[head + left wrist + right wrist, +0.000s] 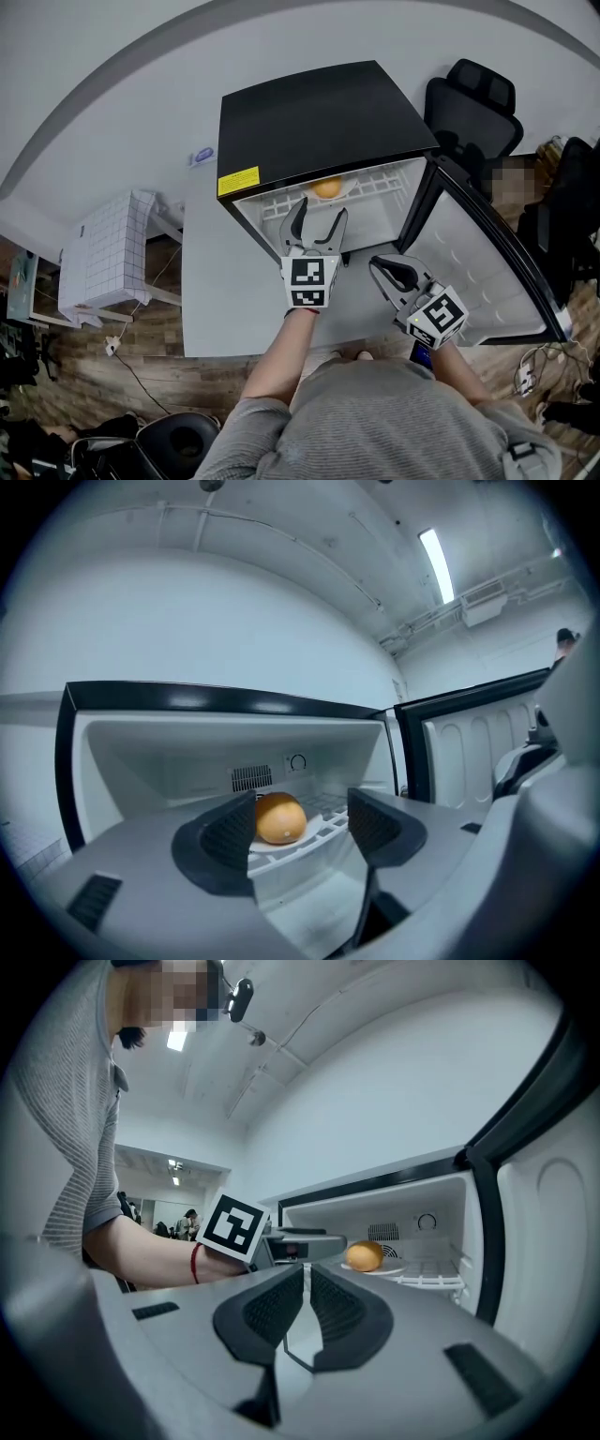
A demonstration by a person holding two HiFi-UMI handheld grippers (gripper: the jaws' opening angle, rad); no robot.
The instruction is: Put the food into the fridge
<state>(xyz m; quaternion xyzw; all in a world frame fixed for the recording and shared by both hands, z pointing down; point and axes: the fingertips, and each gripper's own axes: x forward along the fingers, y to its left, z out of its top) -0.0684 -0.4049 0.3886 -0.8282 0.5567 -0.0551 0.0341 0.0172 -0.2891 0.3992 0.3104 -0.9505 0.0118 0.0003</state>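
Note:
A small black fridge (319, 122) stands with its door (478, 272) swung open to the right. Inside, an orange (326, 187) lies on a white plate (281, 844) on the wire shelf (323, 817). My left gripper (322, 208) is open just in front of the fridge opening. In the left gripper view the orange (279, 818) shows beyond the jaws, apart from them, and nothing is between them. My right gripper (380, 265) is shut and empty, lower and to the right, near the door's inner side. The right gripper view shows the orange (364, 1256) and the left gripper's marker cube (234, 1225).
A white grid-patterned box (98, 253) stands left of the fridge. A black office chair (473, 103) is behind the door at the right. The fridge sits on a grey floor panel (216, 300), with wooden flooring and cables (534, 370) around it.

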